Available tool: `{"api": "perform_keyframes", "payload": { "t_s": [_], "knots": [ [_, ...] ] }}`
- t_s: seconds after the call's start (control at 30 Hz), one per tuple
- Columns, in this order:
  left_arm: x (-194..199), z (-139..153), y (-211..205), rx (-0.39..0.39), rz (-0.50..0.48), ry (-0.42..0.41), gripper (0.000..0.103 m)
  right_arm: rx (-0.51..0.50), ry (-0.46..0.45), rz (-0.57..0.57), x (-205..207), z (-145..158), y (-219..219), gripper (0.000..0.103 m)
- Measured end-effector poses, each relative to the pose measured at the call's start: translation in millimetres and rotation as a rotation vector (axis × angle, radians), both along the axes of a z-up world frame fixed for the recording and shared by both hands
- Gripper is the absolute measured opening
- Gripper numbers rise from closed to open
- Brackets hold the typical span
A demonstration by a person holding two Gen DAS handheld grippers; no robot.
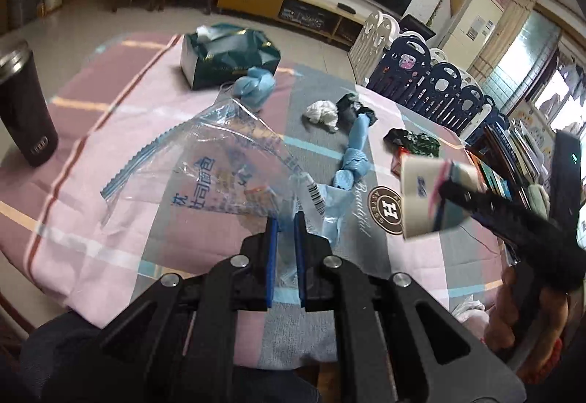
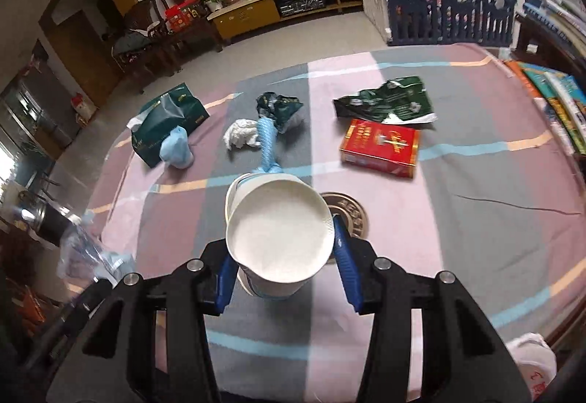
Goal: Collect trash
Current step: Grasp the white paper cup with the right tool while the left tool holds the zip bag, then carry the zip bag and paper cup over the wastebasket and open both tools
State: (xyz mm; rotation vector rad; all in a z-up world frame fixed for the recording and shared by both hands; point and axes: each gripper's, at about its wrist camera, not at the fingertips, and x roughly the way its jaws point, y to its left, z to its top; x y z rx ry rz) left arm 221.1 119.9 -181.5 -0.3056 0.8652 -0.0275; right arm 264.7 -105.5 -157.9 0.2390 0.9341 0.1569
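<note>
Paper cups (image 2: 280, 242), bases hidden, pinched by right tongs (image 2: 282, 271); left tongs (image 1: 285, 242) pinch clear bag (image 1: 227, 161).

The clear plastic bag (image 1: 219, 161) is showing blue Chinese characters, seen reversed through the film and not fully legible, along with a black barcode near its lower edge. The checked tablecloth (image 1: 110, 132) is bearing a round brown emblem (image 1: 389, 211) with a white "H" at its centre, and cursive lettering beside it appears to be reading "Beautiful". The red box (image 2: 379, 146) is carrying gold print too small to read.
</note>
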Motion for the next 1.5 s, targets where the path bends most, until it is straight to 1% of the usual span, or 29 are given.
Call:
{"api": "perform_keyframes", "payload": {
  "t_s": [0.07, 0.13, 0.23, 0.4, 0.53, 0.8, 0.97, 1.23, 1.5],
  "knots": [
    [-11.5, 9.5, -9.6, 0.018, -0.011, -0.011, 0.010, -0.082, -0.013, -0.024, -30.0, 6.5, -9.6, 0.048],
    [-24.0, 20.2, -18.1, 0.026, -0.020, -0.024, 0.010, -0.131, -0.039, -0.049, -59.7, 15.7, -22.9, 0.048],
    [-45.6, 41.0, -32.6, 0.067, -0.041, -0.066, 0.010, -0.176, -0.085, -0.086, -99.5, 32.6, -40.9, 0.048],
    [-81.4, 71.0, -65.2, 0.105, -0.105, -0.120, 0.010, -0.211, -0.124, -0.125, -155.2, 59.4, -69.8, 0.048],
    [-113.6, 90.0, -90.7, 0.140, -0.148, -0.167, 0.010, -0.240, -0.143, -0.156, -188.5, 76.1, -88.1, 0.048],
    [-158.7, 121.3, -104.8, 0.173, -0.170, -0.236, 0.010, -0.277, -0.208, -0.182, -243.0, 106.7, -103.7, 0.049],
    [-170.0, 125.9, -113.5, 0.188, -0.187, -0.249, 0.010, -0.280, -0.201, -0.183, -254.0, 103.5, -107.5, 0.049],
    [-162.9, 117.5, -114.3, 0.183, -0.209, -0.216, 0.010, -0.271, -0.135, -0.198, -249.0, 86.5, -112.4, 0.049],
    [-162.2, 113.8, -118.7, 0.180, -0.228, -0.205, 0.010, -0.279, -0.110, -0.194, -251.8, 78.1, -114.4, 0.049]
  ]
}}
